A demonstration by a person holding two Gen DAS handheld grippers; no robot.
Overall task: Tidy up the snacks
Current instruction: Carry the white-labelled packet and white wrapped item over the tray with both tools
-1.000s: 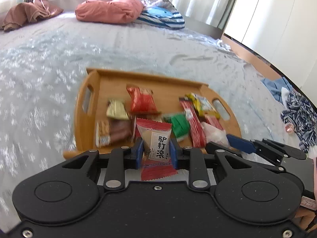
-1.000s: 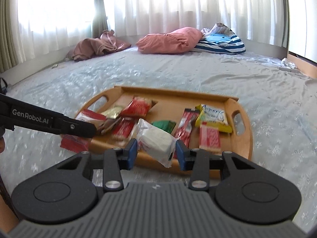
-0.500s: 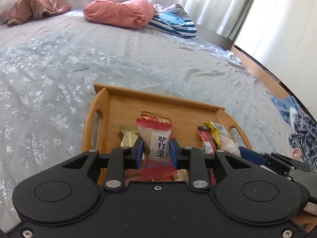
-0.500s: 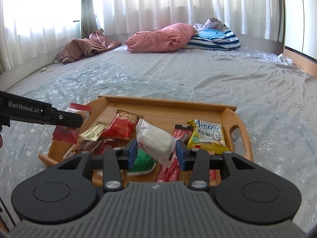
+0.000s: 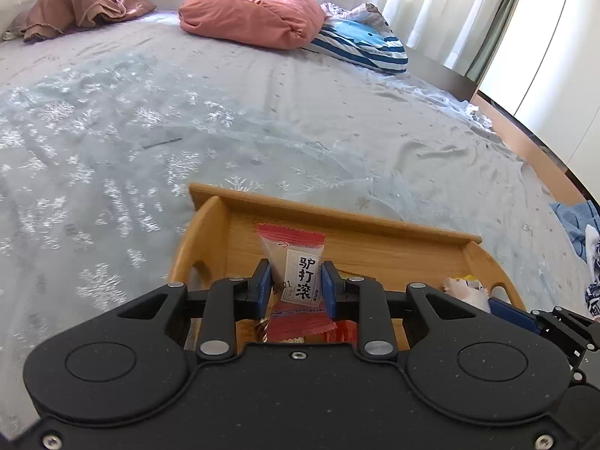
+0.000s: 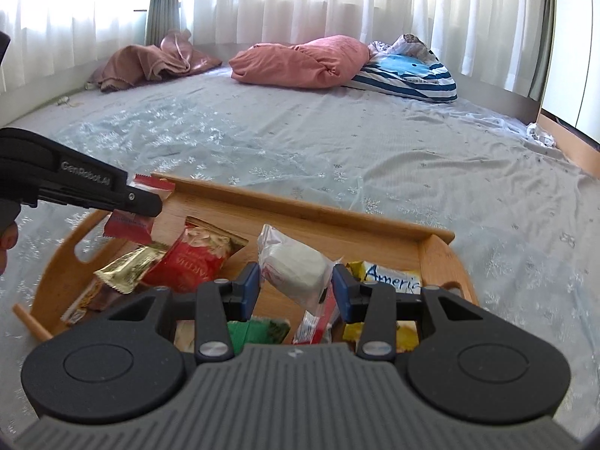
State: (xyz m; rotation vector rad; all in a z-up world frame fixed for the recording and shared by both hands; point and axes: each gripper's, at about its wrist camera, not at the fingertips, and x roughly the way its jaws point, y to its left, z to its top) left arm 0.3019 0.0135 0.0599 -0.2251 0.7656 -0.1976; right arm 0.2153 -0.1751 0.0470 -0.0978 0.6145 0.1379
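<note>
Left gripper [image 5: 295,284]: it is being held over the near left part of the wooden tray [image 5: 337,221], and its two blue pads are being pressed on a snack pack.
Red-ended pack [image 5: 296,262]: it is being pinched upright in the left gripper. It is see-through in the middle, with red ends and a white label with dark letters. In the right wrist view it is being seen at the tray's far left corner [image 6: 140,206], under the black finger of the left gripper [image 6: 142,202].
Right gripper [image 6: 295,287]: its pads are being closed on a white pack, which is being held up above the tray's middle.
White pack [image 6: 296,266]: it is puffy and is being squeezed at both sides by the blue pads. It is being tilted, with one clear end up and to the left.
Tray [image 6: 300,210]: it is being rested on the pale blue bedsheet [image 6: 337,142]. It has a cut-out handle at each end.
Snacks left in the tray: a red bag [image 6: 195,258] and a gold pack [image 6: 129,268] are being seen lying on the left, touching each other. A yellow bag [image 6: 390,281] is lying on the right, near the handle. A green pack [image 6: 258,332] is being partly hidden behind the right gripper.
Far end of the bed: a pink pillow [image 6: 300,62], a blue striped pillow [image 6: 408,71] and a brown cloth [image 6: 150,62] are being seen by the white curtains [image 6: 337,0].
</note>
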